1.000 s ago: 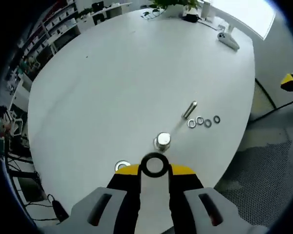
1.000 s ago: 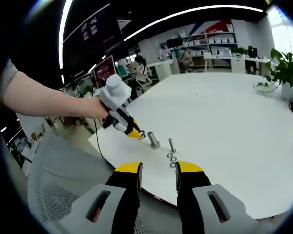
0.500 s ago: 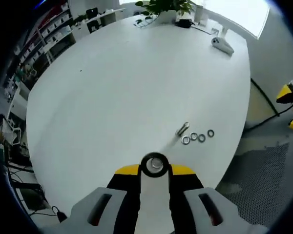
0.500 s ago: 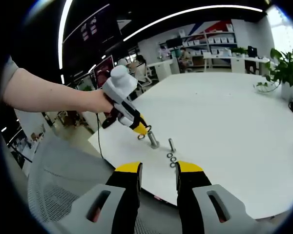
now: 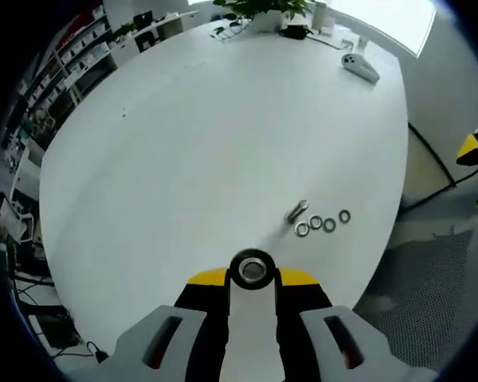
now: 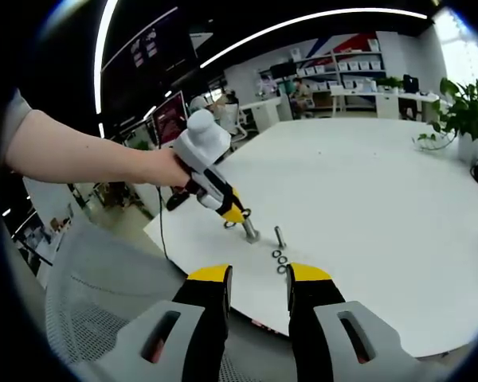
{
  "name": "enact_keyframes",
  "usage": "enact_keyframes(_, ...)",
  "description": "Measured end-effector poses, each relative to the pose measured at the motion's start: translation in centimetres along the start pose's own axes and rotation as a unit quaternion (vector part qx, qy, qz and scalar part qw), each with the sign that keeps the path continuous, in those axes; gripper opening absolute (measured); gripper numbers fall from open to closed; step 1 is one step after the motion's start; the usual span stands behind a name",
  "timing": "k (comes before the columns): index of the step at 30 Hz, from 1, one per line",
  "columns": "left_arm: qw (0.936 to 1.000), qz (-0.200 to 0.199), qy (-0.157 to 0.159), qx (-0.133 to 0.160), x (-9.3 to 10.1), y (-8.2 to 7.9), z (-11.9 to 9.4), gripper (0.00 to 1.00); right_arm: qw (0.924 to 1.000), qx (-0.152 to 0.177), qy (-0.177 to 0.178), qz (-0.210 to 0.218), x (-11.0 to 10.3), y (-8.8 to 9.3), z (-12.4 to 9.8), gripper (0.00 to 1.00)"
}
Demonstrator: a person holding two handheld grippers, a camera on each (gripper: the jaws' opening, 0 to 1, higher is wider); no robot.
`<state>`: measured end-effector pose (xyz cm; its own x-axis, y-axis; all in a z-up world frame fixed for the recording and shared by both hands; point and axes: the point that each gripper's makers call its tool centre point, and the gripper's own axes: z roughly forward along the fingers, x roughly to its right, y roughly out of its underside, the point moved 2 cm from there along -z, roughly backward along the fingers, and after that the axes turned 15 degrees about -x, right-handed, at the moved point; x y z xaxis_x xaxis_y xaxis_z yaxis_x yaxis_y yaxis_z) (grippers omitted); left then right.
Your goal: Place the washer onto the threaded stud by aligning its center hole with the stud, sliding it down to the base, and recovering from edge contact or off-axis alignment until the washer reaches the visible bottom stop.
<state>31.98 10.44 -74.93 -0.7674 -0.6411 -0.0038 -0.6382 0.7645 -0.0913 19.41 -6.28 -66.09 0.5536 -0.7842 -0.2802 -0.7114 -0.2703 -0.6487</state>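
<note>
Holding the washer at its yellow tips, left hand-held gripper sits directly over the upright stud, lower centre; right hand-held gripper gapes empty, farther off.

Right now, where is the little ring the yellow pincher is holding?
In the left gripper view the washer sits pinched at the left gripper tips, low and centre, nearer than the three loose washers.
</note>
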Motion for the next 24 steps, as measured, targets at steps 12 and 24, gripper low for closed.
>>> enact_keyframes(12,0.9998,0.017,-0.002,-0.013,0.1,0.0,0.2,0.19,1.0000,0.001,0.000,0.002,0.0,0.0,0.0,0.30)
enact_keyframes(24,0.9987,0.033,-0.004,-0.038,0.0,-0.1,1.4,0.19,1.0000,0.003,0.002,0.004,0.1,0.0,-0.1,0.30)
